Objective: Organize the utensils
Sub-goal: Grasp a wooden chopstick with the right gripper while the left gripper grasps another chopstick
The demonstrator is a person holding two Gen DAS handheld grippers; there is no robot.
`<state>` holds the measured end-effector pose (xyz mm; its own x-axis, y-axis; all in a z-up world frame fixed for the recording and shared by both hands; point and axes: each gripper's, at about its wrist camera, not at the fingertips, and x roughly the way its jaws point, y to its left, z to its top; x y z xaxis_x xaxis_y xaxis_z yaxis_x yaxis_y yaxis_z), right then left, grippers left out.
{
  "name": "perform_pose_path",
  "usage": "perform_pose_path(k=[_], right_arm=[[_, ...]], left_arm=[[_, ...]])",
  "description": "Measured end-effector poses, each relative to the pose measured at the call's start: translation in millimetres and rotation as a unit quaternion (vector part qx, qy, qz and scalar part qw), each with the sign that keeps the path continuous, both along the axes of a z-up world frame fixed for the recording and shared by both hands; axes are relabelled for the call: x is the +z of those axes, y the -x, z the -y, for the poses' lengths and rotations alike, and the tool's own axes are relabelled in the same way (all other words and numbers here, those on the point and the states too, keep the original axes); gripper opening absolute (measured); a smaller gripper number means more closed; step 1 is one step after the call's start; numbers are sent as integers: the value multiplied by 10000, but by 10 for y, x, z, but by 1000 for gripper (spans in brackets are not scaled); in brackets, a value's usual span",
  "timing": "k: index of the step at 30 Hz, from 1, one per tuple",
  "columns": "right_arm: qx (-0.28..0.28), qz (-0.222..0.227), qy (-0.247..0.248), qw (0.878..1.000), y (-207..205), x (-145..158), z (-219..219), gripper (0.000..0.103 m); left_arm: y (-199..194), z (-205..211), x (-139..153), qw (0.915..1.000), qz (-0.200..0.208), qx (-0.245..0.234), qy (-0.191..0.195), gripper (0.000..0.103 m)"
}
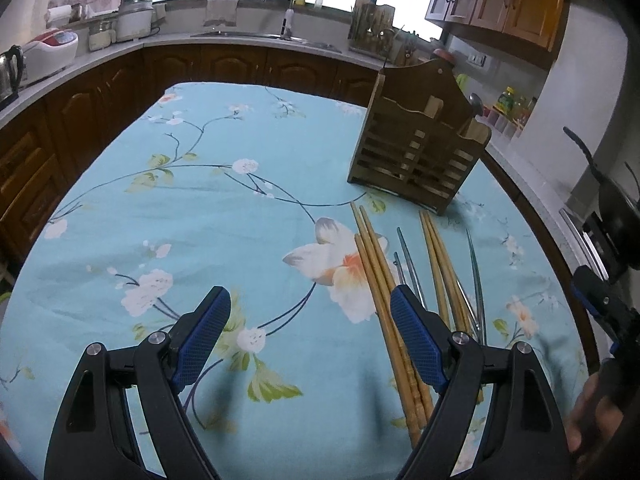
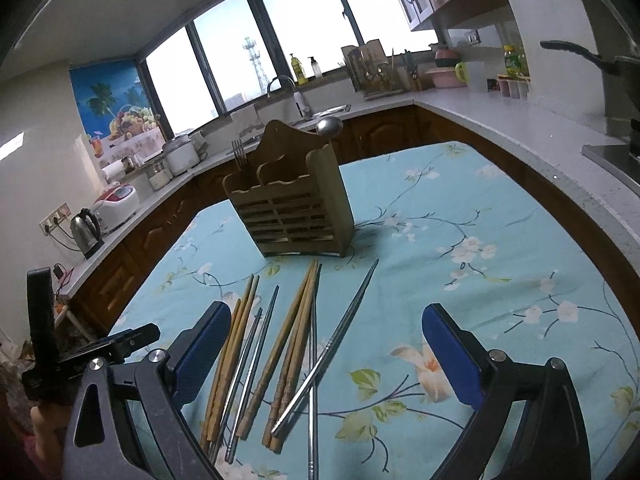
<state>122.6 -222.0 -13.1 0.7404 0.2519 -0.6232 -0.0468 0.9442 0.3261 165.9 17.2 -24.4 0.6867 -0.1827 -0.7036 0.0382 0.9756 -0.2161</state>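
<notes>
- Left gripper is held wide open, nothing gripped; its right-hand pad stands over the nearest wooden chopsticks, presumably staged for a first pick.
- Right gripper is likewise spread wide and empty, jaws straddling the loose pile.
- Wooden chopsticks and metal chopsticks are laid mixed, tips toward 12 o'clock, on the floral tablecloth.
- Wooden holder is stood just beyond the tips at 12 o'clock; a fork and spoon are already slotted, so sorting is judged barely begun.
</notes>
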Motion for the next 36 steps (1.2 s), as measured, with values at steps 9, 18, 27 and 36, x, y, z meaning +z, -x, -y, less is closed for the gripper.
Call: perform_pose_path(k=[9,18,27,36], right_arm=[[156,-498,-185,9985,-356,-176,-73,61],[555,-1244,-261,9903,-970,-563,-329,26],[748,-1633,226,9835,-1317,-861,-514,10],[633,-1703,305,9829,-1323,-813,-294,12]], left_arm=[[-358,105,10,9997,-177,-193,-23,80],[-882,298,-103,9976,-479,-473,-153,65],[-1238,478,-263,9944,-752,-714,-221,53],[-1441,656,-381,9906,-870,-1011,-308,35]])
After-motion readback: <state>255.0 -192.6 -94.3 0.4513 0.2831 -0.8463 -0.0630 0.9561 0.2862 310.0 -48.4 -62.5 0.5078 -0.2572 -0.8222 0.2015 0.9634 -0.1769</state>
